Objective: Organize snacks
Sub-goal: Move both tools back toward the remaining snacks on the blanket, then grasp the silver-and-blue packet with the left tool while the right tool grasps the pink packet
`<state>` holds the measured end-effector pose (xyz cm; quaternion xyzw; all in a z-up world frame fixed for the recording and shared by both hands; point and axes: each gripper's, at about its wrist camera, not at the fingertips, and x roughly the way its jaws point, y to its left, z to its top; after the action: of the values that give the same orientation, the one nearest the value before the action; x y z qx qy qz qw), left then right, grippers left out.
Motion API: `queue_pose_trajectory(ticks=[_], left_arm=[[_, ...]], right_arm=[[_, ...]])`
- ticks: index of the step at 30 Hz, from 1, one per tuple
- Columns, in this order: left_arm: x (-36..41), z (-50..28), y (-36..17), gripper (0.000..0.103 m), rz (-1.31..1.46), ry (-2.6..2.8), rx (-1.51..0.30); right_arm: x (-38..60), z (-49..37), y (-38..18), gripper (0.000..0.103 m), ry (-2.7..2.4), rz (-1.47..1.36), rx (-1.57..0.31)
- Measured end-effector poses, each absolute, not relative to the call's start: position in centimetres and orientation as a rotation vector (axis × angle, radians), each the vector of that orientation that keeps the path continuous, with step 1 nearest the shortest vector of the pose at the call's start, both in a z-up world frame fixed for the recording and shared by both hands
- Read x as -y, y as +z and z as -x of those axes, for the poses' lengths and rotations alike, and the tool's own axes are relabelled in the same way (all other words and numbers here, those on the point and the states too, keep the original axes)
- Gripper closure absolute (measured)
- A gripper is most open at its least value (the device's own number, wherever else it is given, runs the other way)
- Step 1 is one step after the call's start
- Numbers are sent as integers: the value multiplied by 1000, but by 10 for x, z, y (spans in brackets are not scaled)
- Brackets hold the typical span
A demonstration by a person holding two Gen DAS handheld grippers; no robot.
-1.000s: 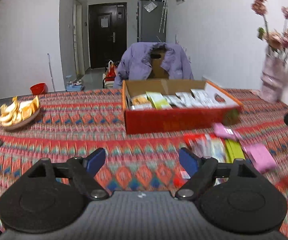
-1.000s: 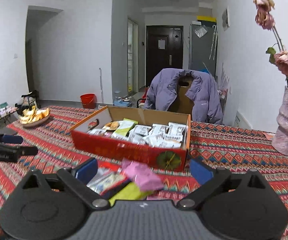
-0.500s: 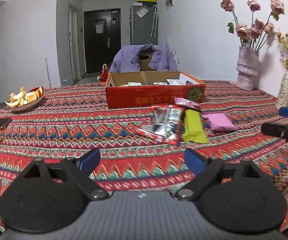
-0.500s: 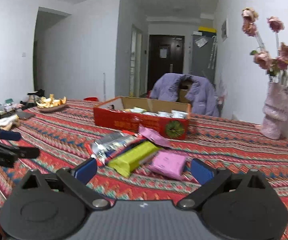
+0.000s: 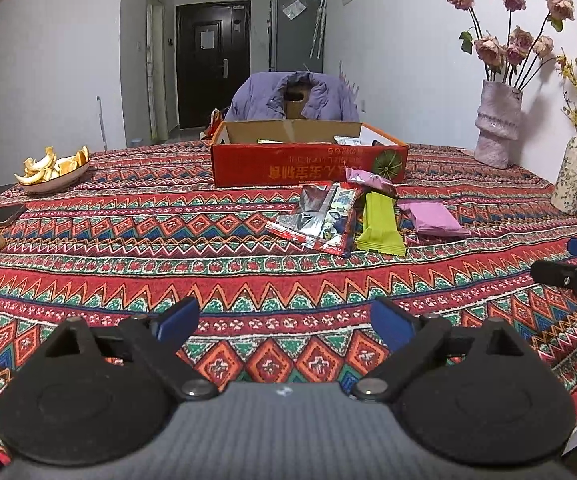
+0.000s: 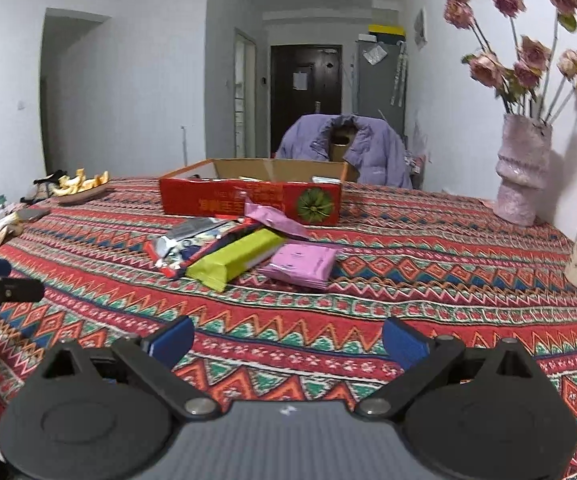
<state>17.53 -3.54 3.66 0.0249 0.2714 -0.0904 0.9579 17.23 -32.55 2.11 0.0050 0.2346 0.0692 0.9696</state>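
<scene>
A red cardboard box (image 5: pixel 308 162) holding snack packets stands mid-table; it also shows in the right wrist view (image 6: pixel 248 198). In front of it lie loose snacks: a red-and-silver packet (image 5: pixel 318 220), a green bar (image 5: pixel 380 226), a flat pink packet (image 5: pixel 432 218) and a dark pink wrapper (image 5: pixel 370 180). The right wrist view shows the same green bar (image 6: pixel 240 258) and pink packet (image 6: pixel 300 260). My left gripper (image 5: pixel 284 322) is open and empty, low over the near table. My right gripper (image 6: pixel 288 340) is open and empty, well short of the snacks.
A patterned tablecloth (image 5: pixel 128 240) covers the table. A plate of orange peel (image 5: pixel 54 168) sits far left. A pink vase of roses (image 5: pixel 496 132) and a floral vase (image 5: pixel 572 176) stand at right. A chair with a purple jacket (image 5: pixel 292 96) stands behind the box.
Both grippers have pulled back from the box toward the near table edge and dropped lower. The snacks and box now look farther away. Both grippers stay open.
</scene>
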Motion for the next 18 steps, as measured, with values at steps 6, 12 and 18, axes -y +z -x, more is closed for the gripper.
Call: queue_pose_trajectory(ticks=[6,12,18], left_arm=[[44,-203,37,9,-50,-196,-577],[58,-240,35,9,-66,-222,-596],[76,-289,33,9,-107,-260,-586]], right_arm=[[335,-190,20,2,125,-34,-489],[338,-219,18,2,123,-46,-525],[335,-254,16,2,140,-59,-552]])
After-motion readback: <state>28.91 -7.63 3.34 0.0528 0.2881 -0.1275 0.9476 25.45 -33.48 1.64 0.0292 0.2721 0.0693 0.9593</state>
